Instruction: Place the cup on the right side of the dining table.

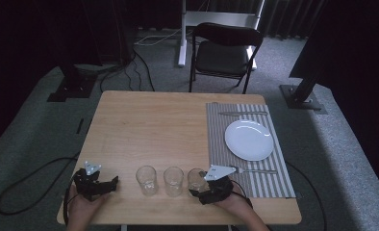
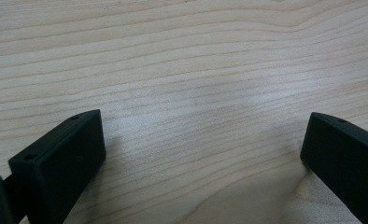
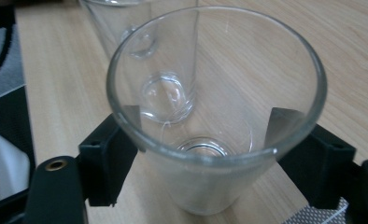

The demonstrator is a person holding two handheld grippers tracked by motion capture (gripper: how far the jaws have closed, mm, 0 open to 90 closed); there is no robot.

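1. Right gripper (image 1: pixel 200 188): I have it at the near edge of the table (image 1: pixel 149 125), its jaws pinching the rightmost glass (image 1: pixel 195 179). In the right gripper view the two black jaws press against opposite sides of that glass (image 3: pixel 215 116), low on its wall, and the glass stands upright on the wood.
2. Rightmost glass: clear, empty, last in a row of three along the near edge, just left of the striped placemat (image 1: pixel 247 144).
3. Middle glass (image 1: pixel 173 181) and left glass (image 1: pixel 146 180): upright, empty, standing apart from each other and from the gripped one.
4. Left gripper (image 1: pixel 111 185): I hold it at the near left of the table, left of the row and clear of the left glass. Its jaws are spread wide in the left gripper view, with bare wood between them.
5. Placemat contents: a white plate (image 1: pixel 249 139) at centre, a knife (image 1: pixel 243 113) at the far end, a fork (image 1: pixel 255 170) at the near end, just beside the right gripper.
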